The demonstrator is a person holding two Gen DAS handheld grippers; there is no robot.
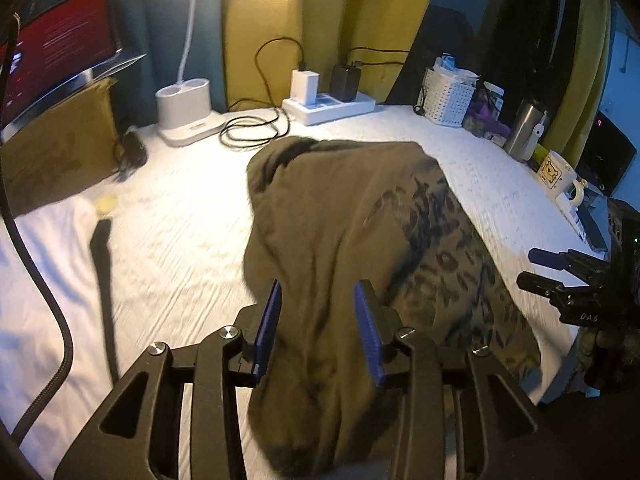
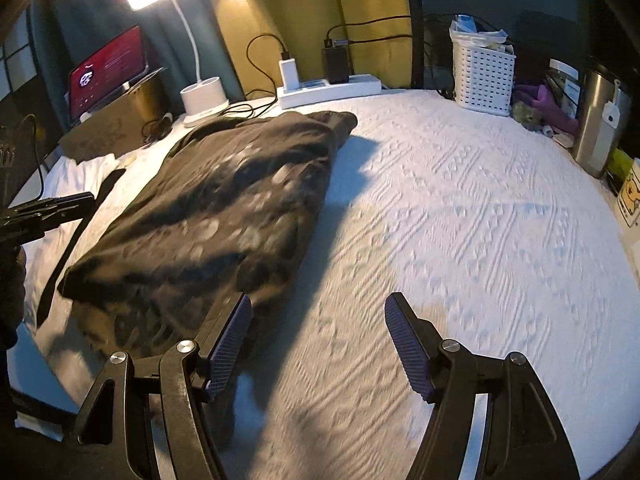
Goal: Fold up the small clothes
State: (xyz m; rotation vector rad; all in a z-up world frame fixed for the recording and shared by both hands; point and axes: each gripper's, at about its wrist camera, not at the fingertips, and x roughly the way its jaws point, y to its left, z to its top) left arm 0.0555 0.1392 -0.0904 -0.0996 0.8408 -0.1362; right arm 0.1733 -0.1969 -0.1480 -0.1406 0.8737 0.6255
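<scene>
A lit desk lamp [image 2: 202, 96], power strip [image 2: 330, 87] and white basket [image 2: 483, 76] line the table's far edge.

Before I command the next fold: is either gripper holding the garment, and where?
Nothing is held. The left gripper stands open above the olive garment; the right gripper is open over the white cover.

On my right gripper [image 1: 560, 272], seen from my left wrist, small pale characters read roughly "OAS". The garment [image 1: 400, 240] bears a dark print, and the red screen [image 1: 60, 40] carries lines of text; both are illegible.
</scene>
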